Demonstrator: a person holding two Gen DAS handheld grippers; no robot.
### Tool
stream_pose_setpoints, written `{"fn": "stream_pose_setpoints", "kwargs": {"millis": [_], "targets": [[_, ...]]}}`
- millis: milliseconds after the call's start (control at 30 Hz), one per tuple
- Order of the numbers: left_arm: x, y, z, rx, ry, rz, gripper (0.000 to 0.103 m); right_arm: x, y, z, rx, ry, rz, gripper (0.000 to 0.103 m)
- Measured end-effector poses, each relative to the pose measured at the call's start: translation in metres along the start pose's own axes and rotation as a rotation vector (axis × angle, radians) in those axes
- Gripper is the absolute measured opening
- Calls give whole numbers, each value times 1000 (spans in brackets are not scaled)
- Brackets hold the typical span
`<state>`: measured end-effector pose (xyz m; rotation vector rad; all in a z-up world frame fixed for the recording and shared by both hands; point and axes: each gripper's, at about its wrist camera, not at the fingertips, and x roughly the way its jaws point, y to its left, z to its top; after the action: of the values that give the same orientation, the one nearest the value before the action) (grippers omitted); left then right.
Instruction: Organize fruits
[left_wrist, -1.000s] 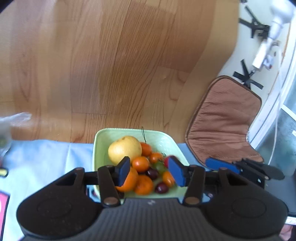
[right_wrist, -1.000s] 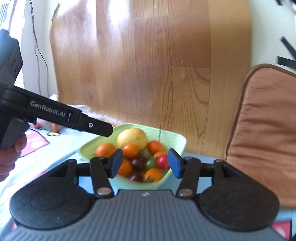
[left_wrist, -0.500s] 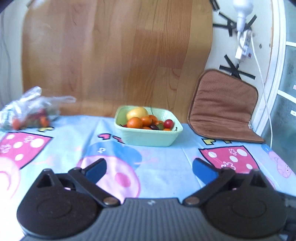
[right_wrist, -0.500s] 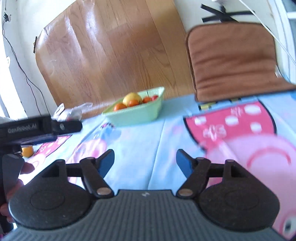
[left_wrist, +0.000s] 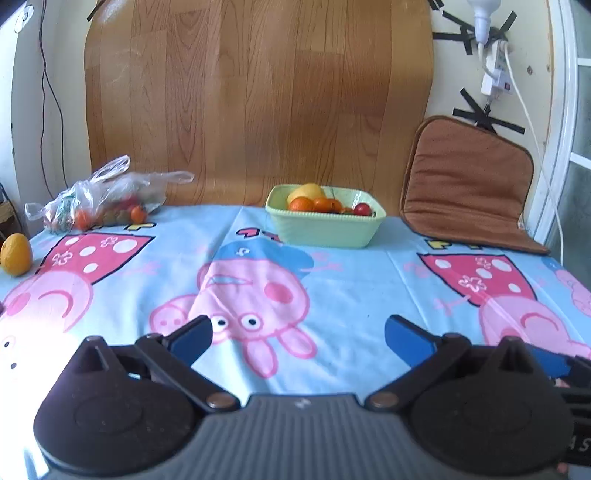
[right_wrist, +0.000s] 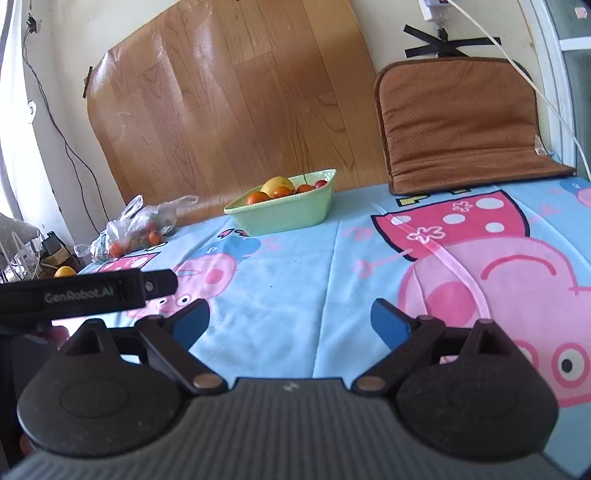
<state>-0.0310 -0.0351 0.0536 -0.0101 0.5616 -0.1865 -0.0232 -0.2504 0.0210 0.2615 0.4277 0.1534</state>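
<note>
Left tongs (left_wrist: 297, 334): lower centre of the left wrist view, blue pads spread wide after just opening, only patterned cloth between them. Right tongs (right_wrist: 290, 321): lower centre of the right wrist view, likewise spread wide after just opening, nothing between the pads. Green bowl (left_wrist: 325, 226): centre of the left wrist view, at the far edge of the tabletop (left_wrist: 354, 280), well apart from both tongs; seen left of centre in the right wrist view (right_wrist: 284, 214). Contents: a yellow fruit (left_wrist: 306, 191), several oranges (left_wrist: 301, 204) and a red tomato (left_wrist: 362, 209), heaped above the rim. Plastic bag (left_wrist: 99, 201): left of the bowl in the left wrist view, holding small orange and red fruits, lying on the tabletop against the wooden board (left_wrist: 258, 96). Loose lemon (left_wrist: 15, 254): far left edge of the left wrist view, on the cloth, apart from the bag. Brown cushion (left_wrist: 469, 184): right of the bowl, propped against the wall. Left device body, black, lettered: left edge of the right wrist view.
</note>
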Motion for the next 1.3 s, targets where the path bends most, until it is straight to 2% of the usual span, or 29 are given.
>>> {"fn": "stream_pose_setpoints", "kwargs": {"millis": [567, 867, 1000, 1300], "targets": [[15, -7, -5, 29, 55, 89, 103, 6, -21, 2, 110, 48, -19, 96], [-4, -13, 6, 98, -32, 176, 103, -7, -15, 14, 96, 30, 4, 103], [-10, -17, 8, 138, -69, 232, 103, -8, -14, 13, 88, 18, -25, 103], [-18, -15, 11, 128, -86, 242, 103, -8, -14, 15, 102, 18, -25, 103]]}}
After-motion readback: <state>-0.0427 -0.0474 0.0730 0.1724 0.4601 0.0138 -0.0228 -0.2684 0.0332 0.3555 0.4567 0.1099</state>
